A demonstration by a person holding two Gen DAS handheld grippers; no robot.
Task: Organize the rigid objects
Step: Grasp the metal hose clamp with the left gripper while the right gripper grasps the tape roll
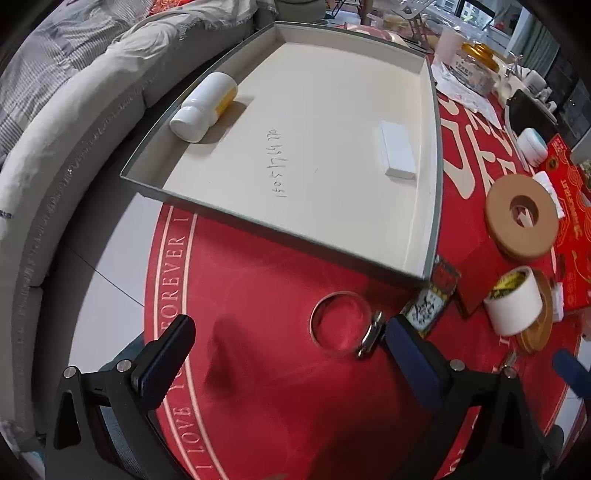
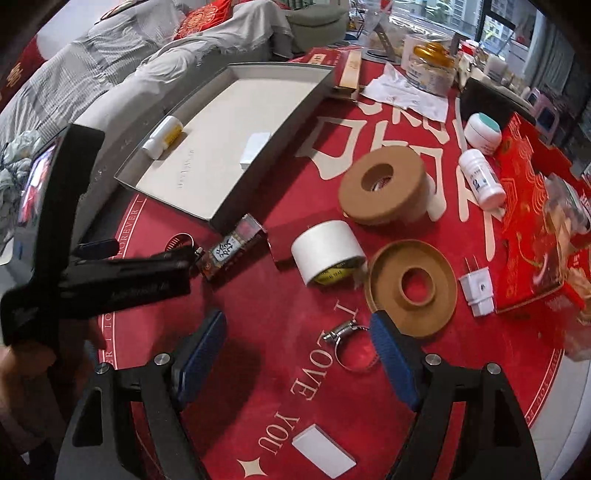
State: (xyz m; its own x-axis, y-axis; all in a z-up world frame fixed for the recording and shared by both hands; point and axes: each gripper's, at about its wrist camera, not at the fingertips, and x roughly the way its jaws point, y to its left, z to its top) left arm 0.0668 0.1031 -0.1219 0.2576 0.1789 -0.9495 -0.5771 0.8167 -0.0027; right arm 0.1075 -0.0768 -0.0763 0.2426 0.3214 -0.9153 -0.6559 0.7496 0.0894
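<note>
Grippers, the left gripper (image 1: 288, 343) and right gripper (image 2: 297, 350), hang wide apart and empty near the metal clamp ring (image 1: 341, 328), ready to move it into the far tray (image 1: 430, 206).

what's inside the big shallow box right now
Two things lie in the box: a white bottle on its side against one wall, and a small white block near the opposite wall. Between them, bare floor with some handwriting. The near wall hides a thin strip.

Lighting: soft daylight from windows (image 2: 461, 22) at far end. Shadows: faint, diffuse on counter (image 1: 277, 369). Distortion: strong fisheye bending, dark vignetted corners. Blur: slight motion smear at edges.
</note>
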